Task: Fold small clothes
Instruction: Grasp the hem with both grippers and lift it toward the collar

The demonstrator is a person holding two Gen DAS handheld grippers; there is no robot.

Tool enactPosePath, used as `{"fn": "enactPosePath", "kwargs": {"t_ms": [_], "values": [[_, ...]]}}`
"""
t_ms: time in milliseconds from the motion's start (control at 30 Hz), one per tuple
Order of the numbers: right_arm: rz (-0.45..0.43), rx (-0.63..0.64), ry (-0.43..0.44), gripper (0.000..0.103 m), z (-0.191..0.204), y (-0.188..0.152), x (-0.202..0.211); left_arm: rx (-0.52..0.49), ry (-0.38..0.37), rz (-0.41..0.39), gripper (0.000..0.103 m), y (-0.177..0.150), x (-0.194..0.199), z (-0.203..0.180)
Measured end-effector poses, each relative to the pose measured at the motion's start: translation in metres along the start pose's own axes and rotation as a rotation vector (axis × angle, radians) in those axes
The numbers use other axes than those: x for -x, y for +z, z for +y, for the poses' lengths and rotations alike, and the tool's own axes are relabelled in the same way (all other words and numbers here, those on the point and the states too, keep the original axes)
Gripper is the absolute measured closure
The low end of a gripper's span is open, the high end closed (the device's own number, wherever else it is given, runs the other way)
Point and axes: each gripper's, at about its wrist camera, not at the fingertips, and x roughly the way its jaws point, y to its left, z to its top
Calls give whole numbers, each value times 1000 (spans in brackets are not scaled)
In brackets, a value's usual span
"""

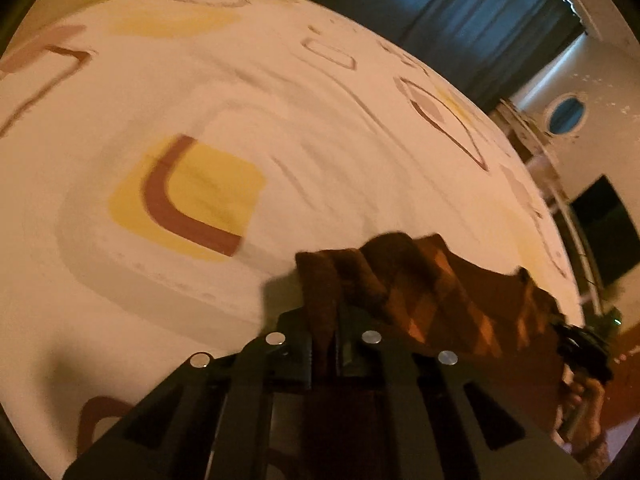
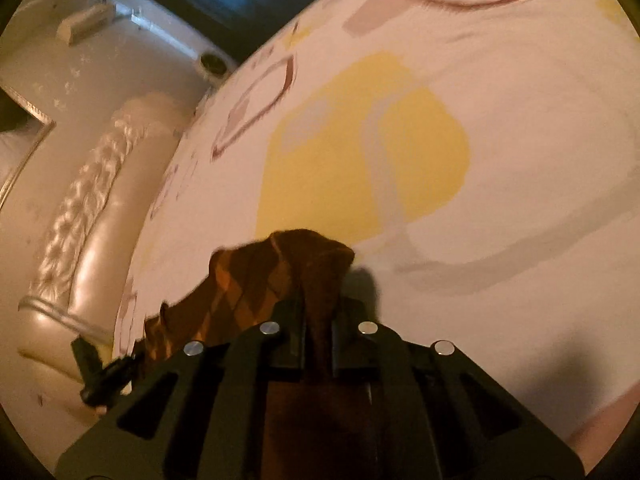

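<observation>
Two grippers are pinching one brown checked cloth [image 1: 432,296] above the bed [image 1: 280,100]. Left gripper [image 1: 325,340] and right gripper [image 2: 318,336] are squeezing their jaws tight on it, with the cloth stretching between them.

No legible text, labels or numbers anywhere.

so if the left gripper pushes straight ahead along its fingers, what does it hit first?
Probably the bedsheet. The left gripper is shut on the brown argyle cloth, which travels with it; beyond lies only patterned sheet. Depth unclear.
</observation>
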Motion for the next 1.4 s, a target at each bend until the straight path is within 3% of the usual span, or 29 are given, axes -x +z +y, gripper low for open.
{"fn": "enactPosePath", "kwargs": {"t_ms": [100, 267, 433, 500, 567, 667, 767, 900, 967, 1000, 1133, 1200, 1400], "values": [[-40, -61, -15, 96, -17, -10, 4, 73, 0, -5, 96, -4, -4, 11], [-49, -90, 3, 96, -22, -12, 3, 7, 48, 8, 96, 4, -9, 0], [-39, -122, 41, 92, -26, -12, 9, 27, -17, 37, 94, 4, -4, 10], [-32, -157, 73, 86, -34, -10, 13, 40, -43, 41, 88, 1, 2, 15], [-27, -186, 100, 76, -40, -11, 23, 63, -92, 49, 70, -7, 12, 22], [25, -191, 158, 64, -45, -20, 38, 95, -164, 61, 53, -21, 25, 25], [67, -155, 184, 56, -41, -39, 51, 108, -209, 76, 46, -40, 35, 25], [98, -110, 197, 57, -36, -60, 60, 91, -195, 72, 47, -58, 45, 19], [104, -68, 154, 81, -30, -67, 60, 50, -117, 60, 67, -63, 46, 13], [115, -57, 131, 92, -30, -69, 59, 28, -71, 55, 73, -65, 46, 10], [77, -43, 61, 94, -33, -74, 61, -17, 34, 35, 90, -69, 43, 2], [63, -75, 67, 95, -37, -76, 61, -24, 35, 33, 91, -71, 43, 5], [69, -148, 144, 92, -48, -77, 61, 35, -77, 57, 91, -71, 50, 26]]}}
